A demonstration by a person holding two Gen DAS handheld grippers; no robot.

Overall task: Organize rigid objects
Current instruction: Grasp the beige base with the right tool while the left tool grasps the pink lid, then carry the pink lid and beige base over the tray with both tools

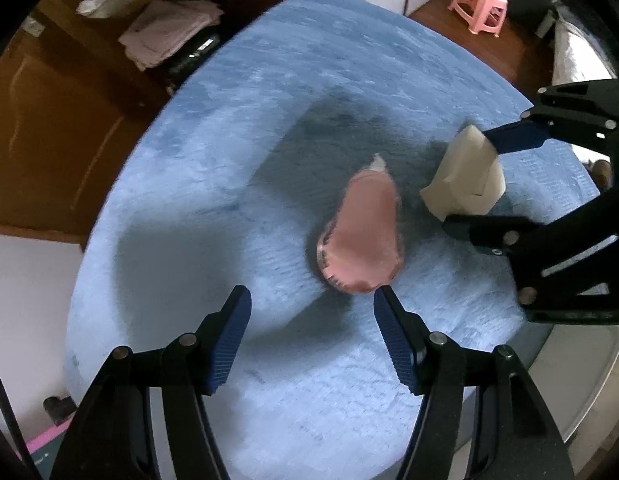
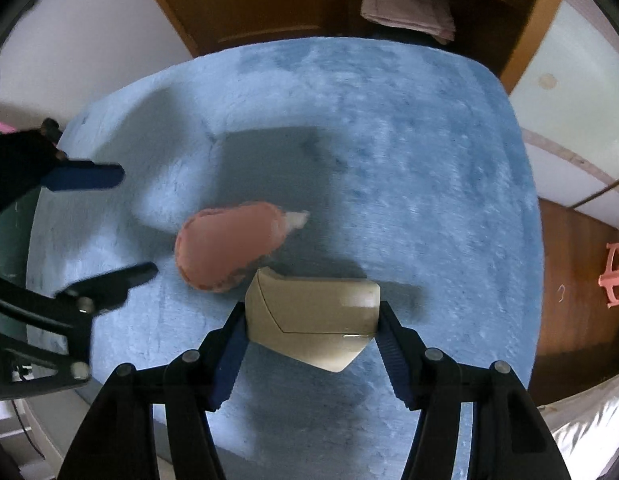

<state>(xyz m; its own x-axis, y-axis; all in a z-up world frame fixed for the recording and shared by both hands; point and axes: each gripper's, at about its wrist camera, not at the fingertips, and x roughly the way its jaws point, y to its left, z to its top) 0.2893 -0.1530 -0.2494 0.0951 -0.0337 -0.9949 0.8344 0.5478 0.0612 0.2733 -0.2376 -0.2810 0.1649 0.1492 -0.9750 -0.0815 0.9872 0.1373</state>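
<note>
A pink oval brush-like object point(image 1: 365, 232) lies on the blue fluffy mat point(image 1: 213, 184); it also shows in the right wrist view point(image 2: 229, 244). My left gripper point(image 1: 311, 300) is open and empty, hovering just short of the pink object's near end. My right gripper point(image 2: 311, 318) is shut on a cream angular plastic case point(image 2: 313, 320), held just above the mat beside the pink object. The cream case point(image 1: 465, 180) and the right gripper point(image 1: 467, 172) also show at the right of the left wrist view. The left gripper point(image 2: 129, 220) shows at the left of the right wrist view.
The mat covers a round table point(image 1: 581, 384). A wooden cabinet point(image 1: 49, 120) with folded pink cloth point(image 1: 169, 32) stands behind it. A pink plastic stool point(image 1: 479, 4) stands on the floor at the far right. White wall panels lie beyond.
</note>
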